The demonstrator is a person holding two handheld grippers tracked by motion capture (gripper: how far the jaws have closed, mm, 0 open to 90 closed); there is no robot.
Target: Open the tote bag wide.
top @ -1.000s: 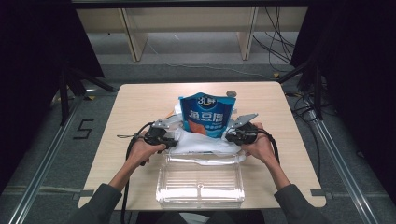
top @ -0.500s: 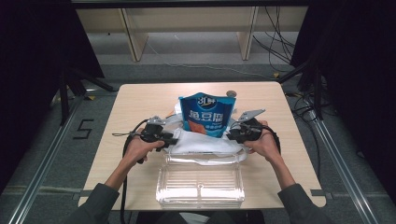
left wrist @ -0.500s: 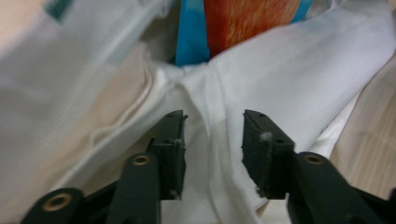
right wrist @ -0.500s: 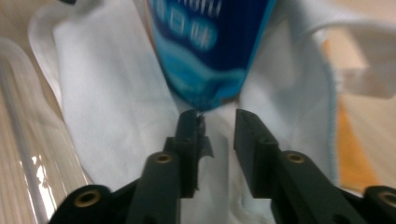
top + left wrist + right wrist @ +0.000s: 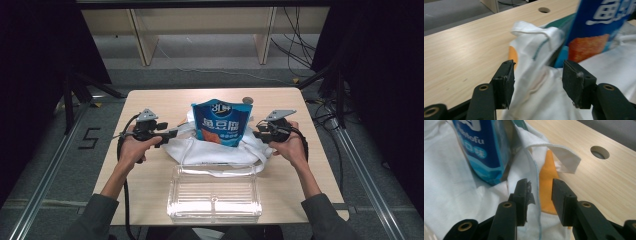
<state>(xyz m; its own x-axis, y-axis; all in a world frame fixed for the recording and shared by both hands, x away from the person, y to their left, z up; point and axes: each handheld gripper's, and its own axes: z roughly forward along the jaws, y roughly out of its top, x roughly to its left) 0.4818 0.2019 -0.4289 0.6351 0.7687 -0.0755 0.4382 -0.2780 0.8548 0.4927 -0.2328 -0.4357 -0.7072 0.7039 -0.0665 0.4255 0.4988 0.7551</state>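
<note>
A white cloth bag lies on the table with a blue snack pouch standing in its mouth. My left gripper is at the bag's left edge. In the left gripper view the left gripper is open. Its jaws have just been opening, with the white cloth loose between the pads. My right gripper is at the bag's right edge. The right gripper is open too. Its jaws have just been opening, with the bag's hem slack between them. The pouch rises just beyond.
A clear plastic container sits at the table's front edge, just before the bag. The wooden table has a round hole behind the pouch. A loose bag handle arches over an orange patch. Shelving legs and cables lie beyond.
Both grippers have opened and let go of the bag's edges. Each hand has drawn outward and a little upward, away from the pouch.
</note>
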